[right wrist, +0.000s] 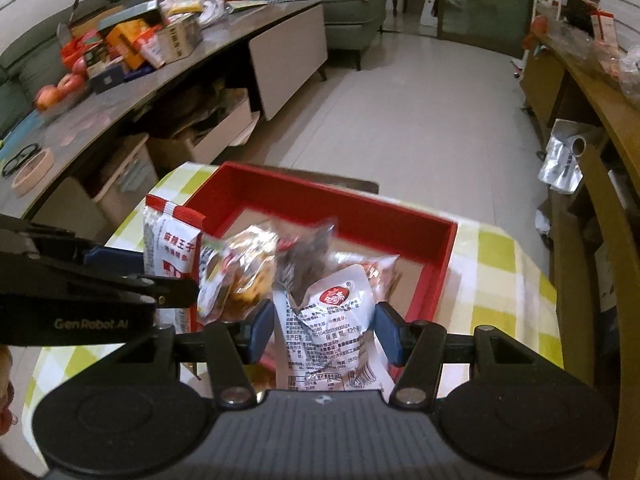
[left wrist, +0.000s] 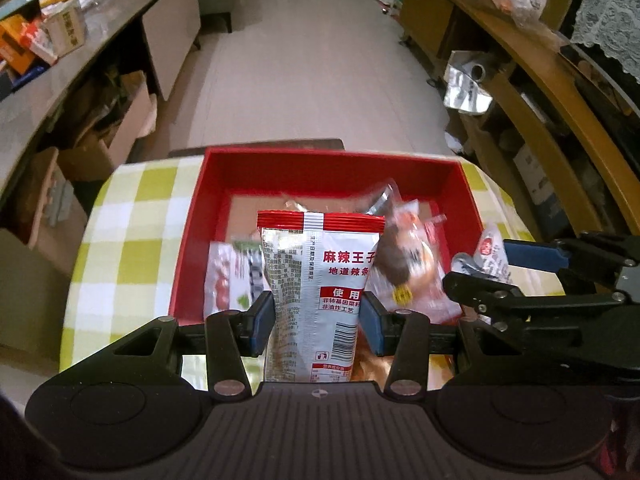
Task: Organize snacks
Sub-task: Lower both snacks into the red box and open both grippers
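Observation:
My left gripper [left wrist: 318, 320] is shut on a silver snack packet with a red top [left wrist: 320, 272], held upright over the near side of the red box [left wrist: 192, 240]. My right gripper [right wrist: 324, 328] is shut on a white packet with a red round logo [right wrist: 328, 316], also above the box's near edge. Each wrist view shows the other gripper: the right gripper [left wrist: 492, 270] with its white packet [left wrist: 490, 252], and the left gripper [right wrist: 160, 276] with its silver packet [right wrist: 172, 248]. Inside the red box [right wrist: 444, 264] lie a clear packet of brown pastry [left wrist: 404, 264] and other packets.
The box sits on a small table with a green-and-white checked cloth [left wrist: 120, 248]. A long grey counter [right wrist: 100, 120] with boxes and apples runs along the left, with cardboard boxes beneath. A wooden shelf unit [left wrist: 552, 92] stands on the right. Pale floor [left wrist: 312, 80] lies beyond the table.

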